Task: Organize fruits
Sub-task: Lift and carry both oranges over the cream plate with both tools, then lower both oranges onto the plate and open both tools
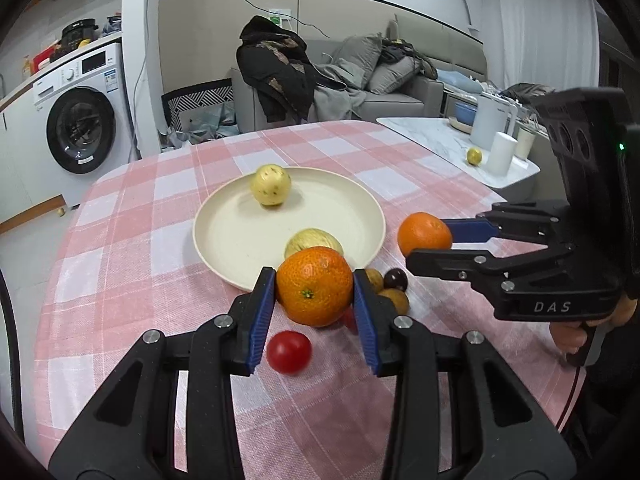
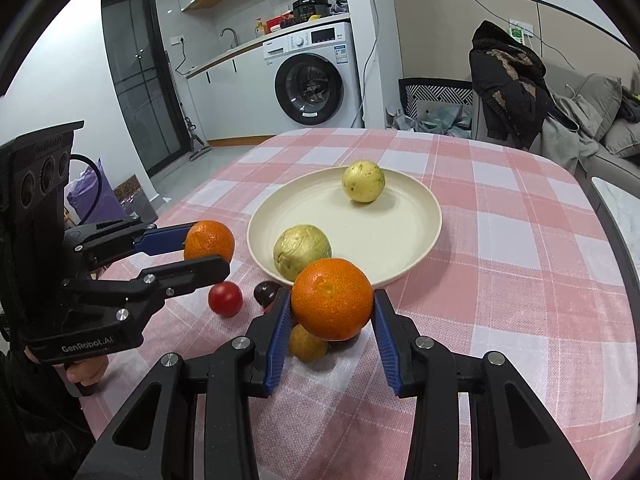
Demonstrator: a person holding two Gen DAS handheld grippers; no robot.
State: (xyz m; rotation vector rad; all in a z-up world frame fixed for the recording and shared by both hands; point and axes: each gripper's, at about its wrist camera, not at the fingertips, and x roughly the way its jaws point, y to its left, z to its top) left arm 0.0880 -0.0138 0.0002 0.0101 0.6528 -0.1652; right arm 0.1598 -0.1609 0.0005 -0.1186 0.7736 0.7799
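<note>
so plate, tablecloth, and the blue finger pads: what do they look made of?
Plate: cream and matte with faint specks and no glare, so likely melamine or fibre composite, though unglazed ceramic is possible.
Tablecloth: woven fabric, showing a visible weave and soft wrinkles in the pink check.
Blue finger pads: ribbed, dull finish, probably rubber or soft plastic; hardness can't be judged.

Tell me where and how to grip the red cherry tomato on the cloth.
Grip the cherry tomato across its widest middle, coming straight down from above. It is small, round and smooth, so an off-centre pinch would likely squirt it out. Open cloth shows on its left and near sides; a dark fruit sits to its right.
</note>
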